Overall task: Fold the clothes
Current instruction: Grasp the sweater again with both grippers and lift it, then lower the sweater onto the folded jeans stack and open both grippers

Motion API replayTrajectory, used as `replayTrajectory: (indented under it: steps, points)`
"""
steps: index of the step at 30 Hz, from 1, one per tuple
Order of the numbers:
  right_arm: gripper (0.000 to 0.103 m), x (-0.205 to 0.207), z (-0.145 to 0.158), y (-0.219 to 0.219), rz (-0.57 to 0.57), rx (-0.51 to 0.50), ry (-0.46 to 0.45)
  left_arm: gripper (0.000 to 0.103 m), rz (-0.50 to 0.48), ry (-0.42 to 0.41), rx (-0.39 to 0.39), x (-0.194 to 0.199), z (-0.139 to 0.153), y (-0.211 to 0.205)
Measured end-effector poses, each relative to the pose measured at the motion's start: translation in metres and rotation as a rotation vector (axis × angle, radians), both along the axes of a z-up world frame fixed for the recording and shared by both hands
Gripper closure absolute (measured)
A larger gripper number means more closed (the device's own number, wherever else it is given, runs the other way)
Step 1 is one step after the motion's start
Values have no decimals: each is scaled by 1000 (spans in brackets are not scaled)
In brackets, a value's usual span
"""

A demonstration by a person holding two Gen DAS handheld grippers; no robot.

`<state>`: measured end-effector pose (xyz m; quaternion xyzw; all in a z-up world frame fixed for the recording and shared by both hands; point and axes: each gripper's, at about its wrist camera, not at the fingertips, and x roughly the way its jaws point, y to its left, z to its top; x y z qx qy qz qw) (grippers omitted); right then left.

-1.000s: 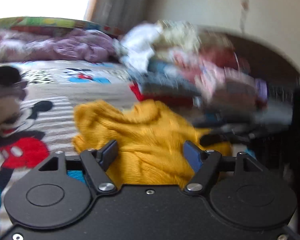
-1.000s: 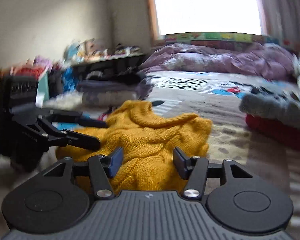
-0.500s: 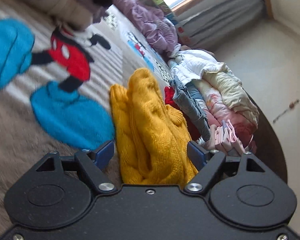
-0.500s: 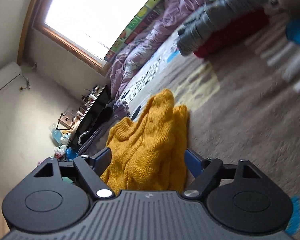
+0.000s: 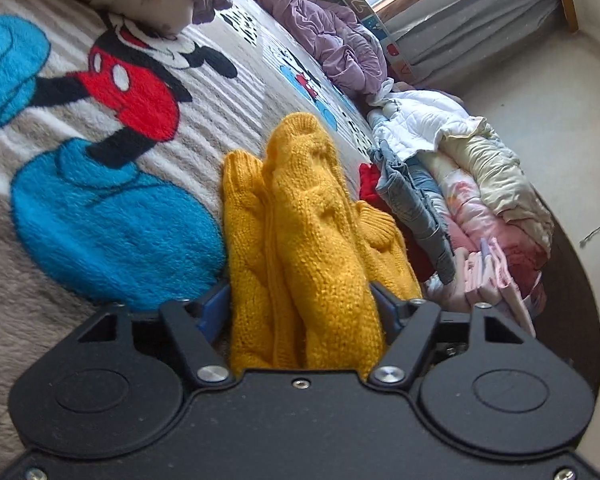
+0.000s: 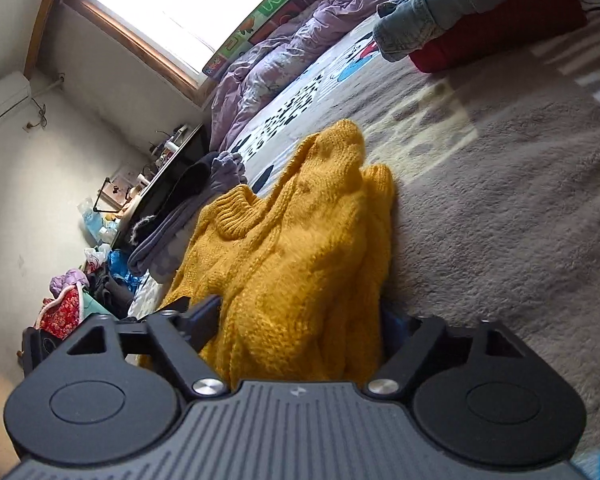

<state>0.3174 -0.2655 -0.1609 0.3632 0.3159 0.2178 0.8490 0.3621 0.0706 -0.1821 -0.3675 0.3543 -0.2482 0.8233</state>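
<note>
A folded mustard-yellow knit sweater (image 5: 300, 220) lies on the cartoon-mouse blanket (image 5: 112, 92). In the left wrist view my left gripper (image 5: 300, 304) has the near end of the sweater bunched between its blue pads (image 5: 214, 310). Its jaws are closing, and the knit fills the gap from pad to pad. The right wrist view shows the same sweater (image 6: 300, 248) from its other end. My right gripper (image 6: 300, 316) is closing on it too. Its left finger (image 6: 204, 318) presses the knit and the right finger is partly buried under it.
A stack of folded clothes (image 5: 460, 184) stands just right of the sweater in the left wrist view, with a purple duvet (image 5: 332, 36) beyond. In the right wrist view, jeans on a red garment (image 6: 472, 12) lie far right and grey clothes (image 6: 172, 224) to the left.
Both grippers rolled about a quarter turn, sank toward the bed and moved in on the sweater. Their jaws went from standing wide around it to closing on its bunched ends.
</note>
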Motion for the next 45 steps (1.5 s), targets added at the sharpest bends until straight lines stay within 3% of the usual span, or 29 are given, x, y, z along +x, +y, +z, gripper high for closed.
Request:
replayTrajectory:
  steps: [5, 15, 25, 32, 35, 40, 43, 44, 45]
  points:
    - [47, -1, 1, -2, 1, 41, -23, 51, -5, 2, -104, 1, -1, 9]
    - [48, 0, 37, -31, -42, 137, -181, 51, -46, -142, -236, 17, 39, -17]
    - [48, 45, 89, -117, -210, 121, -397, 51, -195, -263, -332, 116, 93, -118]
    - [48, 85, 103, -177, -345, 138, -487, 51, -275, -303, -428, 182, 100, -179]
    - [48, 97, 111, -188, -393, 85, -530, 51, -297, -307, -467, 206, 97, -193]
    - [48, 118, 106, -200, -458, 28, -541, 51, -314, -297, -492, 230, 86, -209]
    - [48, 129, 94, -204, -494, -2, -502, 51, -321, -261, -482, 242, 69, -218]
    - [47, 134, 87, -205, -517, -36, -449, 51, -319, -242, -458, 245, 63, -222]
    - [46, 139, 79, -205, -540, -70, -395, 51, -309, -213, -360, 248, 59, -229]
